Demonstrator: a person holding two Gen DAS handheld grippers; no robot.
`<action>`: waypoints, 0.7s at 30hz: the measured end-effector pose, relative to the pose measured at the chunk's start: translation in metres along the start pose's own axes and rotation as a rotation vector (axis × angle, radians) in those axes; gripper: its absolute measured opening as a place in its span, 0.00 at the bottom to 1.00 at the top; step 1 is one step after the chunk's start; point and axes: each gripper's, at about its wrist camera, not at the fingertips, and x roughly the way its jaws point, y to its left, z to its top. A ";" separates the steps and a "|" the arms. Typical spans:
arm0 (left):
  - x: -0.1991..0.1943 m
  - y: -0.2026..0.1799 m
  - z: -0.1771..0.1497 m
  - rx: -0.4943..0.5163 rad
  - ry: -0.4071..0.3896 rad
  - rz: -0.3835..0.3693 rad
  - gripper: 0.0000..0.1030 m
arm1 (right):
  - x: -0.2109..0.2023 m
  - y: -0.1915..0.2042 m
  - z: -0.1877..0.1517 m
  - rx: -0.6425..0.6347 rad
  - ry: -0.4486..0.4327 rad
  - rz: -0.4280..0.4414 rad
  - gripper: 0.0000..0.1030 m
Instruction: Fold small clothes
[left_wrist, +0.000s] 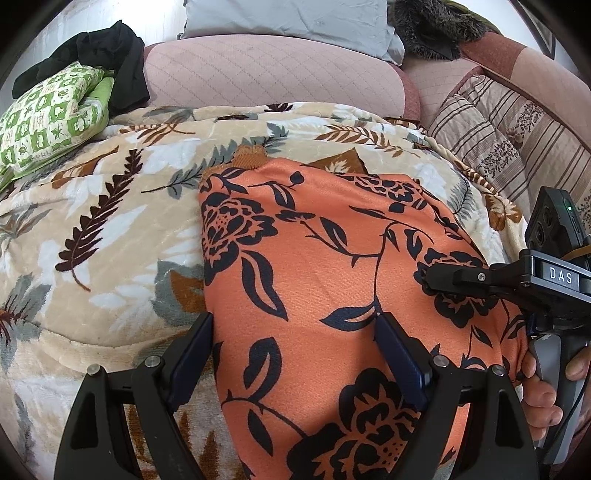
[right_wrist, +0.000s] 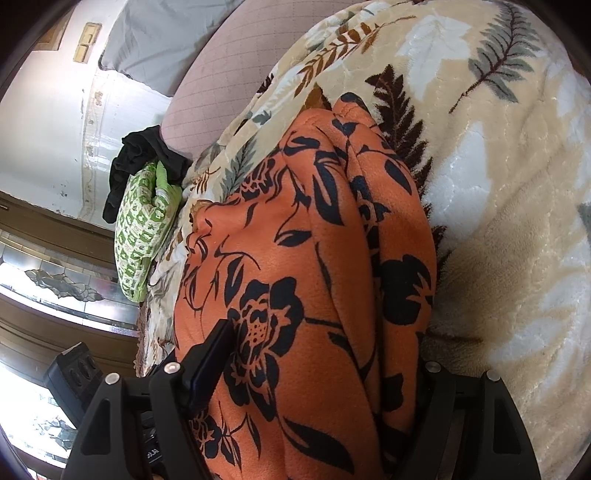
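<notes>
Honestly, my worry is the orange floral garment (left_wrist: 332, 277), folded on the leaf-print blanket (left_wrist: 92, 221) toward its near edge: both grippers stand open astride it, so a shallow pinch could catch the top layer and spoil the fold. Left gripper (left_wrist: 295, 332) view shows the right gripper (left_wrist: 428, 277) from outside; the right wrist view shows the stacked layers (right_wrist: 369, 221).

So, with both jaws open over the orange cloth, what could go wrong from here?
1. The orange floral garment lies on a soft plush blanket, so the jaws may pinch the blanket too.
2. Its folded layers are stacked at one edge; a grip may catch only the top one.
3. The two grippers are close together and may collide.
</notes>
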 end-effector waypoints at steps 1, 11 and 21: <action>0.001 0.000 0.000 0.000 0.002 0.000 0.85 | 0.000 0.000 0.000 0.000 0.000 0.000 0.76; 0.007 0.004 0.001 -0.011 0.038 -0.029 0.85 | -0.001 0.000 0.000 -0.001 0.000 -0.011 0.76; -0.004 0.000 0.003 -0.023 -0.005 -0.021 0.70 | -0.001 0.015 -0.005 -0.029 -0.028 -0.066 0.74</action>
